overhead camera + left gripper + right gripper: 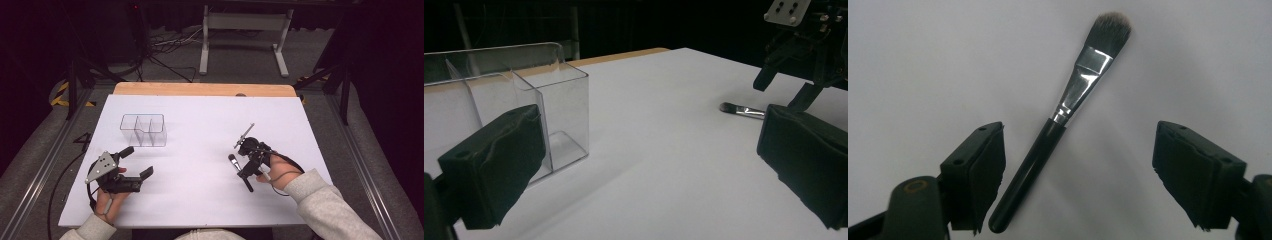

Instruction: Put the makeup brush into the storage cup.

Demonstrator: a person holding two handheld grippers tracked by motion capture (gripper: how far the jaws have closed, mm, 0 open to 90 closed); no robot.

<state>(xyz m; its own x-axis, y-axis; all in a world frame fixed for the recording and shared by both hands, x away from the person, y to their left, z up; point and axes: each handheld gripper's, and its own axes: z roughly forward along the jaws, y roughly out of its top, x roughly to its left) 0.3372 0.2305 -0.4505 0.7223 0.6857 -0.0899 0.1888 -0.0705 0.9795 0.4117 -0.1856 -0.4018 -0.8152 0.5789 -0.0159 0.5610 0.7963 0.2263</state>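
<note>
A makeup brush [1063, 115] with a black handle, silver ferrule and dark bristles lies flat on the white table [200, 150]. My right gripper [1080, 150] hangs over it, open, with the handle between the jaws and nearer the left pad [978, 170]; neither pad presses on it. From above, the brush [239, 172] lies under the right gripper [246, 169] at the table's right. The left gripper [137, 162] rests open and holds nothing near the front left. Its own view looks between its pads [494, 165] at the brush [744, 110] and the right gripper [804, 60].
A clear plastic organizer [143, 130] with several compartments stands at the table's back left, just ahead of the left gripper; it appears close up [524, 100]. A thin silvery stick [245, 134] lies just beyond the right gripper. A wooden strip [200, 89] edges the far side.
</note>
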